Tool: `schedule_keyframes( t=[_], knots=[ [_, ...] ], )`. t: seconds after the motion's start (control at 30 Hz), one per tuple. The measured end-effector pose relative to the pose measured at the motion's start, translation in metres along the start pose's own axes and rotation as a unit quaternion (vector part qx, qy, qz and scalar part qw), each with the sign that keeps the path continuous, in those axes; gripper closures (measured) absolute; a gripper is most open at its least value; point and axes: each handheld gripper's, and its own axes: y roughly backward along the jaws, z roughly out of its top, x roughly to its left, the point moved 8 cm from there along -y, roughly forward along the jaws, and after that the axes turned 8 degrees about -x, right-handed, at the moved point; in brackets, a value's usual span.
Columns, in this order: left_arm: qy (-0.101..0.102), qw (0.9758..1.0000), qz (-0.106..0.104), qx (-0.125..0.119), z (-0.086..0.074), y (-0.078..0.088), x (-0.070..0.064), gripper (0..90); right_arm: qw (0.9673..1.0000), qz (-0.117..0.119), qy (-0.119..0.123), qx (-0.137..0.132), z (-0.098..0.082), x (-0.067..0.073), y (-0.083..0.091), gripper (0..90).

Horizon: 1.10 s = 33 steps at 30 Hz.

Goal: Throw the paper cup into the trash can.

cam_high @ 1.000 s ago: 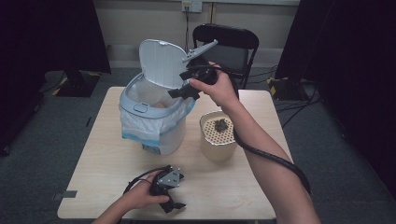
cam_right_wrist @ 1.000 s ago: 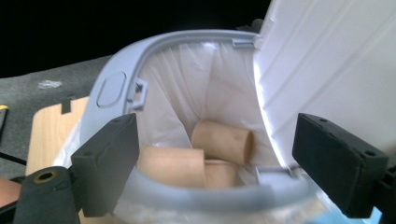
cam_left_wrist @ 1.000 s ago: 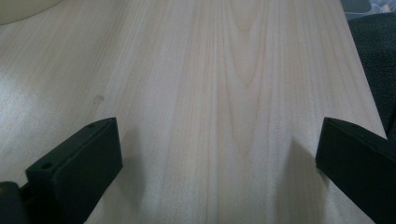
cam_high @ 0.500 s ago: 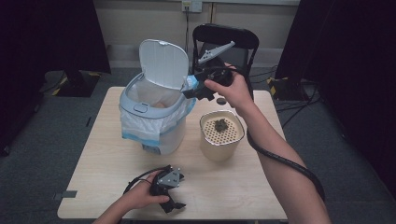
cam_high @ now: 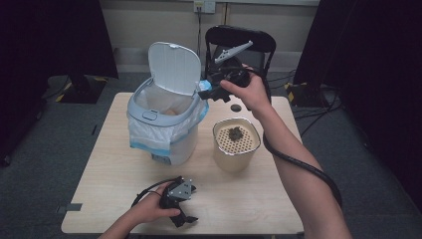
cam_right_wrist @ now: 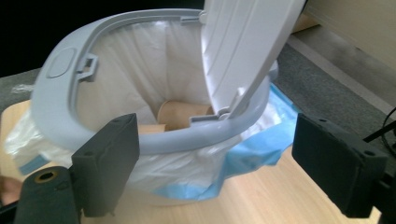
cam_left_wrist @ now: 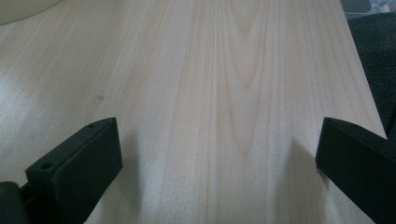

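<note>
Claw jaws are seen spread wide and empty on both tools. The right claw point(cam_high: 203, 92) is held raised in the air just beside the hinge side of a pale grey bin point(cam_high: 149, 115), its black jaws pointed at the rim; nothing is gripped between them. The bin's lid point(cam_high: 171, 67) is stood upright and open, and a white liner with a blue edge point(cam_right_wrist: 247, 158) is draped over the rim. Inside the liner, what appears to be a brown paper cup point(cam_right_wrist: 180, 114) is glimpsed low down. The left claw point(cam_high: 185, 215) is rested open on the bare wooden tabletop point(cam_high: 239, 199) near its front edge, well apart from the bin. Between bin and right forearm, a cream perforated container point(cam_high: 236, 143) holding a dark clump is stood on the tabletop.
</note>
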Motion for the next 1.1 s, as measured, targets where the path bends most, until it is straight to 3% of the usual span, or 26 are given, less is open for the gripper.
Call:
schedule_keyframes(
  t=[0.33, 1.1],
  knots=[
    [-0.002, 1.0000, -0.001, 0.000, 0.000, 0.000, 0.000, 0.0, 1.0000, 0.007, -0.003, -0.002, 0.005, -0.007, -0.019, 14.7],
    [-0.002, 1.0000, -0.004, -0.008, 0.001, -0.001, 0.000, 0.0, 0.9993, 0.030, -0.001, -0.021, 0.021, 0.007, -0.031, 14.2]
  ],
)
